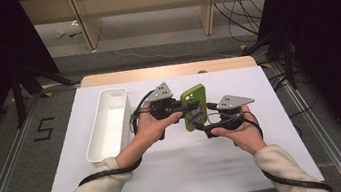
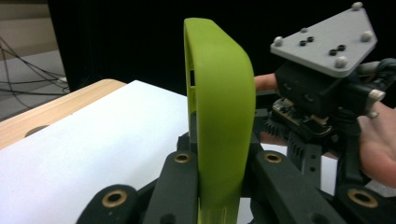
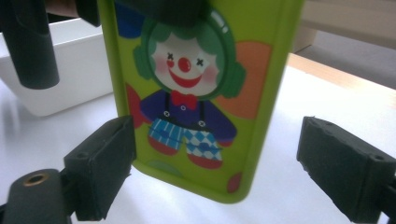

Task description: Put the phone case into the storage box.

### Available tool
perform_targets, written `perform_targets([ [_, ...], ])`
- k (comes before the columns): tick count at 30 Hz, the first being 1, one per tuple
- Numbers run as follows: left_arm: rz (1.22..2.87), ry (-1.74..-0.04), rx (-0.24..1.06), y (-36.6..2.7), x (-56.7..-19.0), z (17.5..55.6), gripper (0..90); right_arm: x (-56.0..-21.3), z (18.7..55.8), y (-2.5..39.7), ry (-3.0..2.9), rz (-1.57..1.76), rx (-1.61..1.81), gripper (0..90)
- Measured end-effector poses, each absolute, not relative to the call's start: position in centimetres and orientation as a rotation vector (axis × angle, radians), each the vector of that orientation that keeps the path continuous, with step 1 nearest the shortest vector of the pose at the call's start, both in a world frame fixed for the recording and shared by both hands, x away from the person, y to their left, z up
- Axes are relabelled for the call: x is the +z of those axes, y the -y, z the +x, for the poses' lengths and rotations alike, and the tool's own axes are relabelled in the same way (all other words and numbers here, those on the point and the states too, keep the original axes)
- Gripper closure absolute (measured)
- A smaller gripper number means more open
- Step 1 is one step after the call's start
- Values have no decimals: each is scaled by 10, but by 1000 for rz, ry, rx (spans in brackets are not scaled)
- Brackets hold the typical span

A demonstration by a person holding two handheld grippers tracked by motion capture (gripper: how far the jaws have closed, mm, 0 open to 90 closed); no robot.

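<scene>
Two grippers meet at a green phone case [image 1: 195, 107], held above the white table [image 1: 184, 175] just right of the white bin [image 1: 96, 152]. L gripper [image 1: 180, 108] is clamped on the case edge; case's lower end is cut off in the left gripper view. R gripper [image 1: 212, 118], jaws spread wide, straddles the clown-print end w/o clear contact.
</scene>
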State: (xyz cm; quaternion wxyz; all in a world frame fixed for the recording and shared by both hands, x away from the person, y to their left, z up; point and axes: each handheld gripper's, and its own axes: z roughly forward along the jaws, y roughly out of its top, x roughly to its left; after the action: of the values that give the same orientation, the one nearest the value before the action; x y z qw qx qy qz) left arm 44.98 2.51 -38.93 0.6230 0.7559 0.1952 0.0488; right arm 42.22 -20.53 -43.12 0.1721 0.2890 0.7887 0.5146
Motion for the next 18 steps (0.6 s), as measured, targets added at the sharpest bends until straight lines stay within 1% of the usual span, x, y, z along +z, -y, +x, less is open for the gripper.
perform_targets([
  [12,1728,-404,90,-23,-389,450,830,-439,426,202,-2328,738,1506,203],
  [15,1726,-403,93,-23,-389,451,830,-440,427,203,-2336,736,1527,232],
  [18,1724,-407,88,-23,-390,451,830,-441,428,203,-2342,737,1534,285],
])
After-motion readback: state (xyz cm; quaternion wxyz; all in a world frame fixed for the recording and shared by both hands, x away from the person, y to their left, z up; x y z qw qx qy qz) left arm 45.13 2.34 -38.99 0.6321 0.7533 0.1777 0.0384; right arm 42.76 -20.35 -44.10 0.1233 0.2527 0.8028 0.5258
